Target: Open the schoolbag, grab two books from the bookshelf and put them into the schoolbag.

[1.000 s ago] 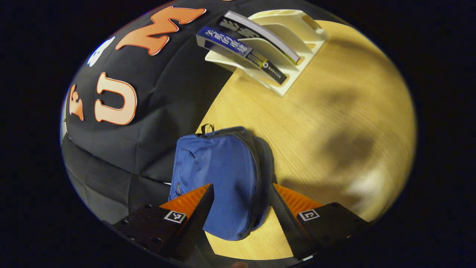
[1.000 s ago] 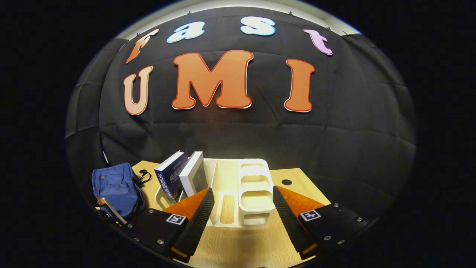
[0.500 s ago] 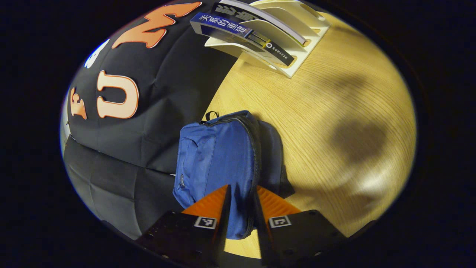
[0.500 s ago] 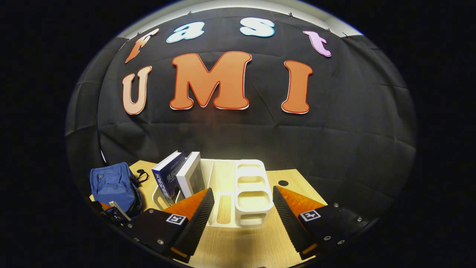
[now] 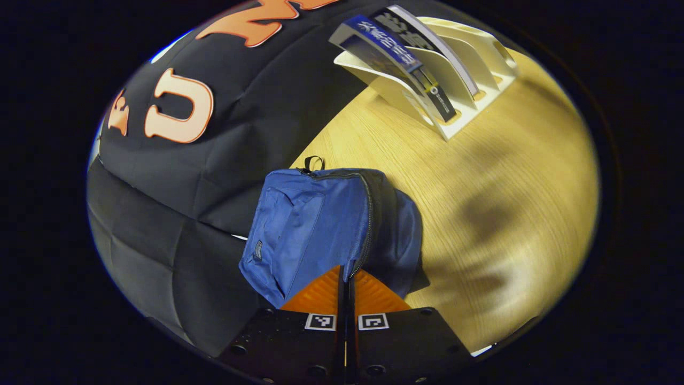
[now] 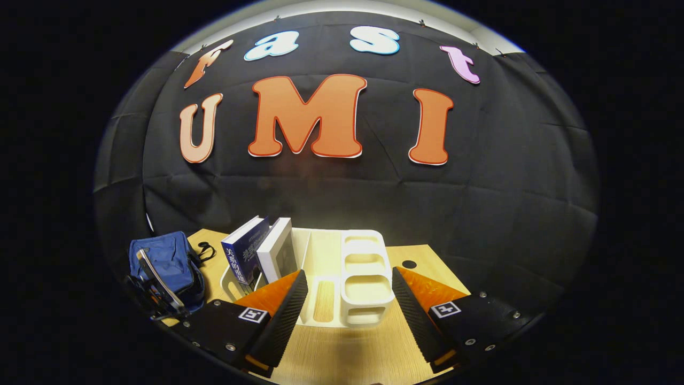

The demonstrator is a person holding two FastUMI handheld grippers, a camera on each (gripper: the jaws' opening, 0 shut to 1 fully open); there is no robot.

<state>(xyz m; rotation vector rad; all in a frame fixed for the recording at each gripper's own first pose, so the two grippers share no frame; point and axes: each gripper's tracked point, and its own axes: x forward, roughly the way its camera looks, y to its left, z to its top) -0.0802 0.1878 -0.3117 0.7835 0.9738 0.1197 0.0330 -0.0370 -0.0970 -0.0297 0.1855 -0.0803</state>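
Note:
The blue schoolbag [image 5: 310, 224] lies on the wooden table [image 5: 491, 176], its zip running down to my left gripper [image 5: 346, 278]. That gripper is shut at the lower end of the zip, seemingly on the zip pull. The white bookshelf [image 5: 481, 75] stands at the far end with a blue book [image 5: 395, 59] and a second book [image 5: 435, 51] leaning in it. In the right gripper view my right gripper [image 6: 347, 289] is open and holds nothing, just in front of the bookshelf [image 6: 363, 278]. The blue book [image 6: 243, 251] and a white book [image 6: 275, 251] stand in the shelf's left slots, and the schoolbag [image 6: 165, 256] lies at far left.
The booth's black cloth wall [image 5: 214, 176] hangs right behind the schoolbag and the shelf. The table [image 6: 331, 353] has a small round hole [image 6: 409, 264] to the right of the shelf. Bare tabletop stretches between the bag and the shelf.
My left gripper went from wide open around the bag's lower end to fully shut at the zip. The bag's lower end now looks lifted. The right gripper has barely moved.

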